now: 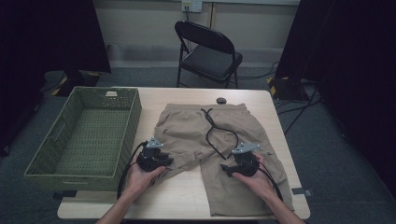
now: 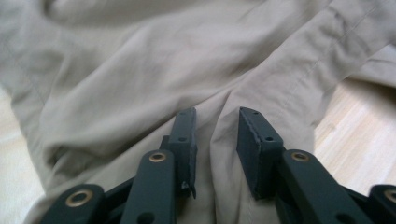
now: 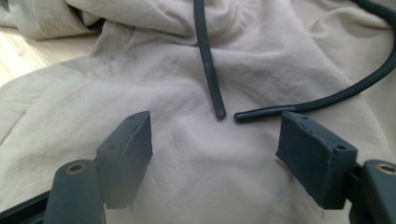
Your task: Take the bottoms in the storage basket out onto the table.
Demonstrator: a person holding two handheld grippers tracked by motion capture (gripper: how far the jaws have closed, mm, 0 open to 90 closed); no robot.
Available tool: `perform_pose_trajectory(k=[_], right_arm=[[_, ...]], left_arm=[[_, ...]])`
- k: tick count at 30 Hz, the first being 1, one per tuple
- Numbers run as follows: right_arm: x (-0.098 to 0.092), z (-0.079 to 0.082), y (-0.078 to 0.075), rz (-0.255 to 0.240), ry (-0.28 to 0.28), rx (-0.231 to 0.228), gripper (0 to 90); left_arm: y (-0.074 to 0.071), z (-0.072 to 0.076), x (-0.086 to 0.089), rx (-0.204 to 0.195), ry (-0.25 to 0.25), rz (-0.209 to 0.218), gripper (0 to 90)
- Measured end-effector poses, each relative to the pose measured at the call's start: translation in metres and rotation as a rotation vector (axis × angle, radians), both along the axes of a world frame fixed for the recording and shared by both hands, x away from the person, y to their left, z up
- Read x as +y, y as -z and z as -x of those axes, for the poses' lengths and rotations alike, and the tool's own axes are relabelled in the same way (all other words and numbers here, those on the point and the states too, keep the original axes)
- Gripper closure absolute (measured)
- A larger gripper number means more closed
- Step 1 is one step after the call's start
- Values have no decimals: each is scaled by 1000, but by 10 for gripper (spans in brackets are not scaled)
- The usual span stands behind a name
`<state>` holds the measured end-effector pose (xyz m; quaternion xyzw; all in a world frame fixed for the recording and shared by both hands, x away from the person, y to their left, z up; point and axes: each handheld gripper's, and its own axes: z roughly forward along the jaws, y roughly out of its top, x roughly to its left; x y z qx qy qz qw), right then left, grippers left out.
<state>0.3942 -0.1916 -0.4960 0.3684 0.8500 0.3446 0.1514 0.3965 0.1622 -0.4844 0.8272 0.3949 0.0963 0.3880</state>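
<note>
Khaki shorts [image 1: 212, 140] are lying flat on the table [image 1: 187, 200], right of a green basket [image 1: 84, 135]. Both grippers, left [image 2: 215, 140] and right [image 3: 215, 149], are hovering released over the fabric.

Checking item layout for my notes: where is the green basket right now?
In the high view, the green basket sits on the table's left side, beside the khaki shorts, near the left claw.

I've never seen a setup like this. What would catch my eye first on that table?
Probably the tan shorts spread flat across the middle of the table, with a black drawstring looping down from the waistband. A person's hands hold the left gripper and the right gripper over the legs of the shorts, jaws parted. A green woven basket sits at the left.
</note>
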Motion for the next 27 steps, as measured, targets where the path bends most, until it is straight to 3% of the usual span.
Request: perform_pose_trajectory(k=[2,6,9,11,17,20,23,25,27], right_arm=[[1,-1,2,7,-2,9,253],[-1,-3,3,-3,5,7,260],[-2,-3,3,-3,10,8,258],[-1,-3,3,1,11,5,258],[-1,-4,3,1,15,1,255],[-1,-4,3,-1,16,0,255],[-1,-4,3,-2,16,0,255],[-1,-4,3,-2,16,0,255],[-1,-3,3,-1,17,0,255]], left_arm=[[-12,4,0,-31,18,70,699],[-36,15,-5,-129,82,139,766],[-38,18,-15,-122,153,147,802],[-32,17,-26,-107,178,129,792],[-19,7,-52,-76,242,79,669],[-13,-4,-58,-60,231,69,563],[-6,-11,-61,-61,205,63,530],[-2,-14,-62,-54,186,56,553],[-2,-13,-61,-57,186,82,694]])
